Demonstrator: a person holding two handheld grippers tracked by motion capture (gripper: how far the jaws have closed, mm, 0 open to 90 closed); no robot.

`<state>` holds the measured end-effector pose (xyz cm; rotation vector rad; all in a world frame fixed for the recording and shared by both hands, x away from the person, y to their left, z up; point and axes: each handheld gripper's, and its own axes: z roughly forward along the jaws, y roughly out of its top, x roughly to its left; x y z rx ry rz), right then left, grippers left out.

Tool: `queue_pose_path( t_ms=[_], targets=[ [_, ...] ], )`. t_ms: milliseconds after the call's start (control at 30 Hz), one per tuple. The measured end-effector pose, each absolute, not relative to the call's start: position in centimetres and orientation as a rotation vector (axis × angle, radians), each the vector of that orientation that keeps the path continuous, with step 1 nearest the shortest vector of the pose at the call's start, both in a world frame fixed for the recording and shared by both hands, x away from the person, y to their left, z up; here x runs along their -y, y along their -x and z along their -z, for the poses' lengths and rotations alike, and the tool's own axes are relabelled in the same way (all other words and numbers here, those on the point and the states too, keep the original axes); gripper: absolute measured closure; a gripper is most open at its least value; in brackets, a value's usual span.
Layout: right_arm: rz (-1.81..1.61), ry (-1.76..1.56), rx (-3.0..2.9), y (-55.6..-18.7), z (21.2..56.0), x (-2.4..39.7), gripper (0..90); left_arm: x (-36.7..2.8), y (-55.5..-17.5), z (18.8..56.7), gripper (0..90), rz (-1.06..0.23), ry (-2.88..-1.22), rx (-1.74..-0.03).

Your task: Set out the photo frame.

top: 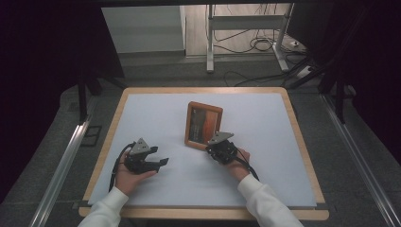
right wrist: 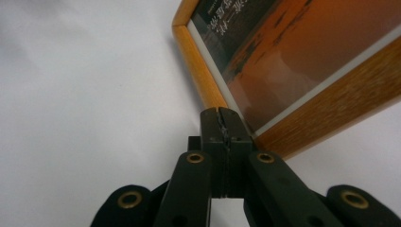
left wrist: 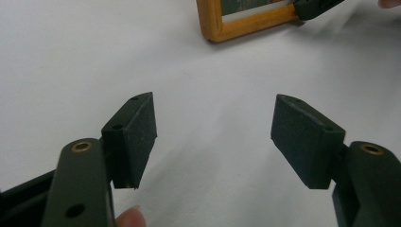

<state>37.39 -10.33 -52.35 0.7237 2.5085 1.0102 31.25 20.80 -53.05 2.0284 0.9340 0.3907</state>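
Picture frame (top: 204,125), one only, wood-edged, lying flat near the middle of the white desk (top: 142,113); dark orange print under its glass. At left: left gripper (top: 161,163) resting low on the desk, held in the left hand (top: 126,174), well apart from the frame, jaws spread wide with nothing between the pads (left wrist: 137,137); probably parked in reserve while the other hand works. At centre: bare white surface between the two tools. At right: right gripper (top: 211,147), carried by the right hand (top: 239,163), jaws shut pad to pad, tips set against the frame's near lower corner (right wrist: 265,137); whether touching or just short of it, hard to say. Closed tips suited to nudging or prying the corner rather than clamping it. Count: one frame, two grippers, two hands, one desk.
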Motion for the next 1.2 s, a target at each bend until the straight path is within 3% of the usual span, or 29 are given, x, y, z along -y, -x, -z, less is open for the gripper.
queue_pose_path(
  t_ms=[900,1200],
  targets=[
    [-1.003,-0.778,-2.48,-38.0,52.4,11.7,89.5,-20.7,-31.3,53.1,31.3,-0.386,-2.036,-0.932],
    [-1.097,-0.775,-2.458,-37.4,50.8,12.0,89.5,-20.8,-31.2,53.1,31.3,-0.392,-2.031,-0.933]
  ],
)
